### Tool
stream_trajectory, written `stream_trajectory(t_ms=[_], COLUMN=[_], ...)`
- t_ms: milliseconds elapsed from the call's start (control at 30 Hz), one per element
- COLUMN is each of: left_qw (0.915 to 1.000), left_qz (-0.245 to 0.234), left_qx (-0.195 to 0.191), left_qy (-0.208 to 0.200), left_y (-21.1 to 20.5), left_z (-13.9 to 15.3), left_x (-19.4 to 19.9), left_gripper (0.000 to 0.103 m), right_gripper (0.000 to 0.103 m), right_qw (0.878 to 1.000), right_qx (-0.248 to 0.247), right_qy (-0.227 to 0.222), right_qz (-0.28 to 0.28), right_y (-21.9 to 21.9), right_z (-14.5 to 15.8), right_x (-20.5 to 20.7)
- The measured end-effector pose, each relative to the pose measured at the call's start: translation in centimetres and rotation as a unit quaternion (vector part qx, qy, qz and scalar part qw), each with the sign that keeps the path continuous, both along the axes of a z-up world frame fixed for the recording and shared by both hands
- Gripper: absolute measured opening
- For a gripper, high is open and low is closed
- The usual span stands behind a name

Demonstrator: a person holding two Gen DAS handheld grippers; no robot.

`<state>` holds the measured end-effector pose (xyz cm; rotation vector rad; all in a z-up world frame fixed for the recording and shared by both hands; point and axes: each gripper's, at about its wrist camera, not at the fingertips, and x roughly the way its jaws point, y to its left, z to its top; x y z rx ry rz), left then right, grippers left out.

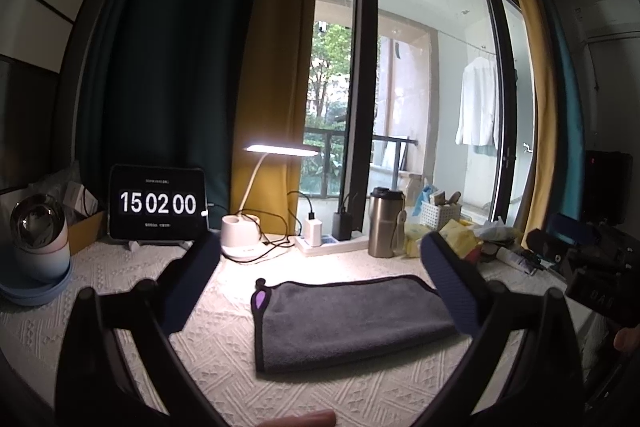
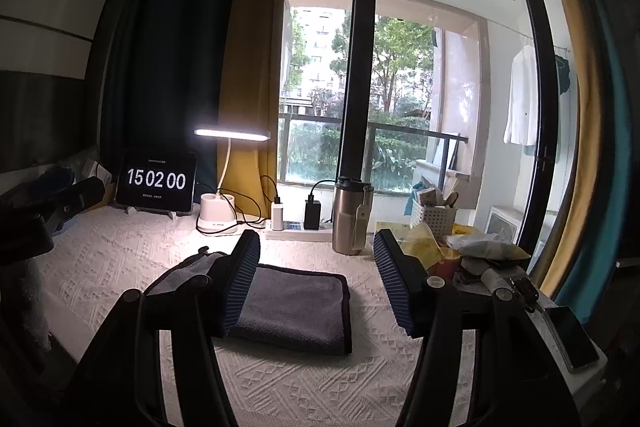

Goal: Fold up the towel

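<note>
Towel (image 1: 352,323) lies flat, apparently already folded, ahead of and below both tools. Left gripper (image 1: 320,279) and right gripper (image 2: 316,279) are held wide, empty. Next fold, if any, calls for an edge pinch.

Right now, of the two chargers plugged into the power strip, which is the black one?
The black charger is the one nearer the steel tumbler. The white charger stands on the lamp side of the power strip.

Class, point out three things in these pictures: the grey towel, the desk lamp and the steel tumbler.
grey towel (image 1: 352,323), left wrist view, middle of its top layer.
desk lamp (image 2: 232,134), right wrist view, lit head.
steel tumbler (image 2: 348,223), right wrist view, body.
</note>
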<state>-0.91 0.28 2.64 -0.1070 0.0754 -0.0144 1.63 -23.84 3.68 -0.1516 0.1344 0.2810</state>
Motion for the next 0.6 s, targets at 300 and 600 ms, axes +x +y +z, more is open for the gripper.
stream_trajectory(t_ms=[300, 600], left_qw=[1.0, 1.0], left_qz=[0.002, 0.002], left_qx=[-0.001, -0.001], left_qy=[0.004, 0.006], left_y=[0.05, 0.13], left_z=[-0.09, -0.07], left_x=[-0.03, 0.05], left_gripper=[0.101, 0.101], right_gripper=[0.063, 0.063], right_qw=[1.0, 1.0], right_qx=[-0.001, 0.0], right_qy=[0.002, 0.007], right_qz=[0.0, -0.001], right_y=[0.11, -0.11], right_z=[-0.02, 0.14], right_x=[0.12, 0.29])
